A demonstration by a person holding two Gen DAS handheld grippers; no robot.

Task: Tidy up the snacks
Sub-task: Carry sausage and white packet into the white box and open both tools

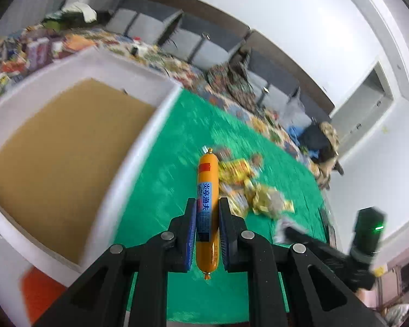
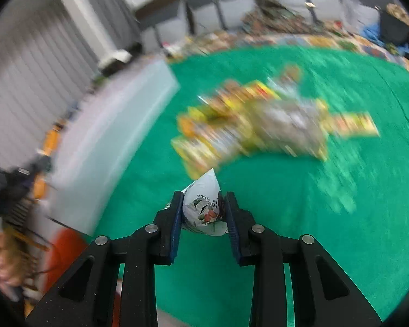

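My left gripper [image 1: 207, 204] is shut on an orange sausage stick [image 1: 207, 179] with a blue label, held lengthwise above the green cloth [image 1: 163, 169]. A white box [image 1: 139, 147] with a brown cardboard floor sits to its left. My right gripper [image 2: 204, 197] is shut on a small white snack packet [image 2: 204, 204] with a printed picture. A blurred pile of yellow snack packets [image 2: 253, 125] lies ahead of it on the green cloth; the pile also shows in the left wrist view [image 1: 248, 188]. The right gripper's body [image 1: 340, 250] shows at lower right in the left wrist view.
The white box [image 2: 114, 136] shows at left in the right wrist view. Beyond the green cloth, a patterned surface [image 1: 177, 65] holds many other packets. Grey chairs [image 1: 204, 43] stand along the far wall. An orange object [image 1: 38, 294] lies by the box's near corner.
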